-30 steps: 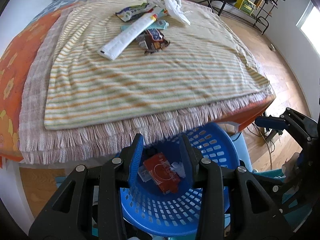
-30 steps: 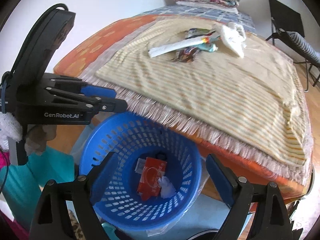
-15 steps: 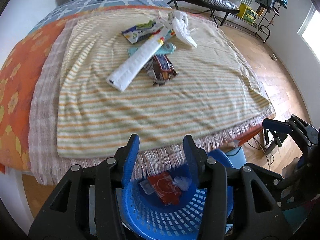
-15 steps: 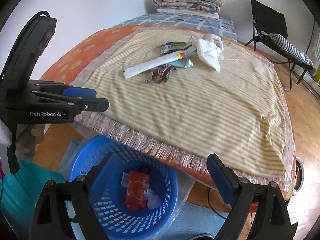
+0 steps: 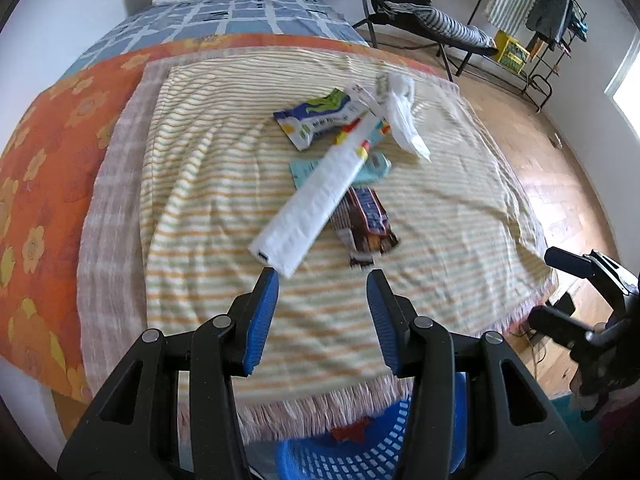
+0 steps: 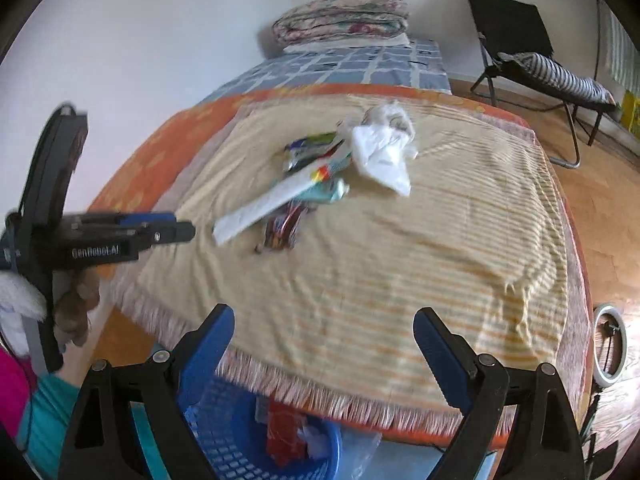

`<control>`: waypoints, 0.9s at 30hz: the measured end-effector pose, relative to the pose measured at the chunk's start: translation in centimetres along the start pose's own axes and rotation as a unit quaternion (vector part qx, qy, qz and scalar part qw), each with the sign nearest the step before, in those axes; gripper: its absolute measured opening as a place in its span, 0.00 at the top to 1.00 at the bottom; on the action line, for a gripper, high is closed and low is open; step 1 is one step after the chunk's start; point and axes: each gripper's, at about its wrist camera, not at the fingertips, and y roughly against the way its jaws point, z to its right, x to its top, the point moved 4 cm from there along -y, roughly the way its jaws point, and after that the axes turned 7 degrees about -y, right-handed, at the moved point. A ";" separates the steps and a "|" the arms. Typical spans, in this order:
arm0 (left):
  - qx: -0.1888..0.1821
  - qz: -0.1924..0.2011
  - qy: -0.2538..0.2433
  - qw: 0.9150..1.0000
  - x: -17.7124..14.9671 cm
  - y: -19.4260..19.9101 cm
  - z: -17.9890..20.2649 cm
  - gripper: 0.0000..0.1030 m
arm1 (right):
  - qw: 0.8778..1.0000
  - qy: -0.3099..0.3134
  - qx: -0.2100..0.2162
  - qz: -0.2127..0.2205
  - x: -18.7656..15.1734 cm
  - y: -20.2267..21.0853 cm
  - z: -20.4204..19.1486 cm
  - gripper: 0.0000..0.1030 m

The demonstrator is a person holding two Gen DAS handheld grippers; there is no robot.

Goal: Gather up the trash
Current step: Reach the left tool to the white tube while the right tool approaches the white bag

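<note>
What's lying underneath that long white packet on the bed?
Under the long white packet lie a pale blue wrapper and a dark brown wrapper. Whatever else it covers is hidden.

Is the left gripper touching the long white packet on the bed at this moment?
Apart. In the right wrist view, the left gripper stops short of the long white packet, with striped blanket visible between them. Its jaws are open and empty.

Left wrist view: looks steeply down along own fingers over near edge of bed, striped blanket filling frame, trash pile close ahead. Right wrist view: further right and back, same downward tilt, trash pile mid-distance. Both share blanket, pile, blue basket below bed edge, folded quilt, black chair.
</note>
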 end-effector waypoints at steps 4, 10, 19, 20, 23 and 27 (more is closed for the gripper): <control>-0.014 -0.002 0.019 1.000 1.4 -1.1 -0.7 0.49 | 1.000 -0.023 0.003 0.011 2.9 -0.6 0.8 0.10; -0.011 -0.006 0.020 1.000 3.2 -3.0 -0.6 0.49 | 0.999 -0.045 0.005 0.026 7.2 -2.1 1.6 0.10; -0.013 -0.011 0.021 1.000 5.3 -5.9 -0.4 0.49 | 0.995 -0.090 0.012 0.032 12.4 -6.3 3.0 0.10; -0.011 -0.014 0.018 1.000 5.5 -6.3 -0.4 0.49 | 0.995 -0.091 0.011 0.031 12.7 -6.7 3.0 0.10; -0.009 -0.020 0.018 1.000 5.9 -7.4 -0.6 0.49 | 0.995 -0.097 0.001 0.025 13.6 -8.4 3.5 0.10; -0.015 -0.022 0.034 0.999 6.4 -8.5 -1.2 0.49 | 0.991 -0.132 -0.004 0.028 15.3 -10.2 5.1 0.10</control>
